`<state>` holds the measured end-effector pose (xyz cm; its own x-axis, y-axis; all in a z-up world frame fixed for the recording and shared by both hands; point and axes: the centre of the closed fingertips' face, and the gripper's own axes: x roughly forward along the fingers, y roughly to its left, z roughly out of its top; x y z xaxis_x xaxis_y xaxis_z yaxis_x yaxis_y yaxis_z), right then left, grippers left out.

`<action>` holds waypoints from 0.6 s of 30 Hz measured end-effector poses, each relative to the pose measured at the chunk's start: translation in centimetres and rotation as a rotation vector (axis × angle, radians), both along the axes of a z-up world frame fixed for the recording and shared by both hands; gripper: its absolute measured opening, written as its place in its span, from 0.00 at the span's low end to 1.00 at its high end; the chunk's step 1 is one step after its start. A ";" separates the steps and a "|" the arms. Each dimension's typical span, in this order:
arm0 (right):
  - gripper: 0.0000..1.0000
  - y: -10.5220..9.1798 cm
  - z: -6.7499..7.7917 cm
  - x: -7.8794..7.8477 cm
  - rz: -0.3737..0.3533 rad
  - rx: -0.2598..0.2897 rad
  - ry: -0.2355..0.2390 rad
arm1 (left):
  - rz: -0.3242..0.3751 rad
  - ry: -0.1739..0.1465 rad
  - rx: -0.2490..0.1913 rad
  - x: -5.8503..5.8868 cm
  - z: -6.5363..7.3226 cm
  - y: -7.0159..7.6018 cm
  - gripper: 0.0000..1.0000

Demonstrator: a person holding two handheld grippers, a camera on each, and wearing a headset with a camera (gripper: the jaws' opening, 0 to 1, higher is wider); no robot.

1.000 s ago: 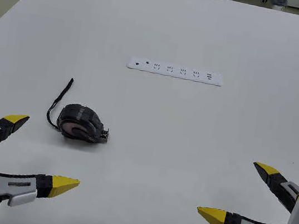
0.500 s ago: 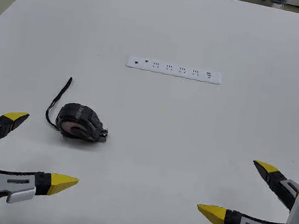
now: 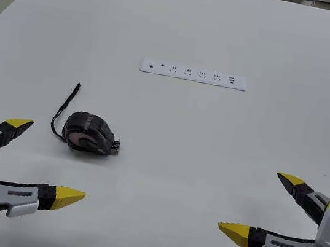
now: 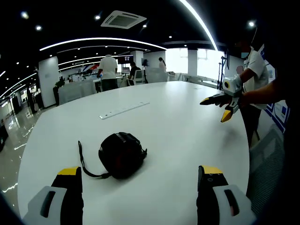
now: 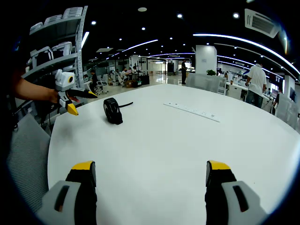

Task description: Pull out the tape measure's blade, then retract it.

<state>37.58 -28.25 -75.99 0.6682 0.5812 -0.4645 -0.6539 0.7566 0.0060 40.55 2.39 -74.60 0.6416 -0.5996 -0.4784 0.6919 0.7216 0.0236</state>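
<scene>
Resting on the broad white workbench top (image 3: 222, 157), the compact black rubber-jacketed tape measure with a reddish side face (image 3: 91, 133) sat just ahead of the left gripper (image 3: 45, 159) and well apart from the right gripper (image 3: 261, 204). A long white power strip (image 3: 193, 73) lay farther back. The blade appeared fully wound in, with the small metal end hook (image 3: 115, 148) projecting from the case mouth on the side toward the right gripper. A thin black wrist strap (image 3: 64, 108) trailed from the opposite end. The case was judged dense and rigid, with fair friction from its jacket. Its rounded outline made it liable to pivot or slide on the smooth top if clamped off-centre, so the recommended hold was squarely across the two flat side faces. The blade was judged thin, springy and under return tension. The hook was its sole purchase point and small enough to slip from the jaw tips. Both grippers were held low over the near part of the top, jaws spread wide and holding nothing, with the yellow tips angled inward toward each other. Neither tool touched the tape measure.
</scene>
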 end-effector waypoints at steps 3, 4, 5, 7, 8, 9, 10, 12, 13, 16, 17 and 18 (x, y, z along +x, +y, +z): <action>1.00 0.3 -0.1 0.1 0.014 -0.002 0.007 | -0.013 0.006 0.007 0.1 -0.2 -0.1 1.00; 1.00 0.3 -0.2 0.1 0.018 -0.005 0.008 | -0.016 0.007 0.008 0.2 -0.2 -0.1 1.00; 0.99 0.4 -0.2 0.1 0.026 -0.003 0.008 | -0.020 0.009 0.011 0.2 -0.2 -0.1 1.00; 0.99 0.5 -0.3 0.3 0.036 -0.005 0.009 | -0.028 0.012 0.015 0.4 -0.3 -0.1 1.00; 0.99 0.5 -0.3 0.4 0.040 -0.007 0.008 | -0.030 0.012 0.017 0.5 -0.3 -0.1 1.00; 0.98 0.6 -0.3 0.4 0.044 -0.006 0.009 | -0.033 0.012 0.018 0.6 -0.3 -0.2 1.00; 0.98 0.8 -0.2 0.4 0.052 -0.002 0.009 | -0.037 0.014 0.019 0.7 -0.3 -0.1 1.00; 0.97 1.0 -0.3 0.5 0.066 0.000 0.010 | -0.046 0.013 0.019 0.8 -0.2 -0.2 1.00; 0.96 1.1 -0.3 0.5 0.074 -0.001 0.011 | -0.053 0.013 0.018 1.0 -0.2 -0.2 1.00; 0.95 1.4 -0.3 0.7 0.092 -0.002 0.013 | -0.067 0.020 0.029 1.2 -0.4 -0.3 0.99; 0.95 1.5 -0.4 0.8 0.097 -0.002 0.014 | -0.075 0.024 0.032 1.3 -0.5 -0.3 0.99; 0.94 1.5 -0.4 0.9 0.101 -0.001 0.017 | -0.079 0.025 0.033 1.3 -0.5 -0.4 0.98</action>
<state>38.49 -26.72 -76.38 0.5983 0.6447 -0.4759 -0.7265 0.6870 0.0174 41.88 2.03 -75.11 0.5804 -0.6317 -0.5139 0.7476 0.6636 0.0286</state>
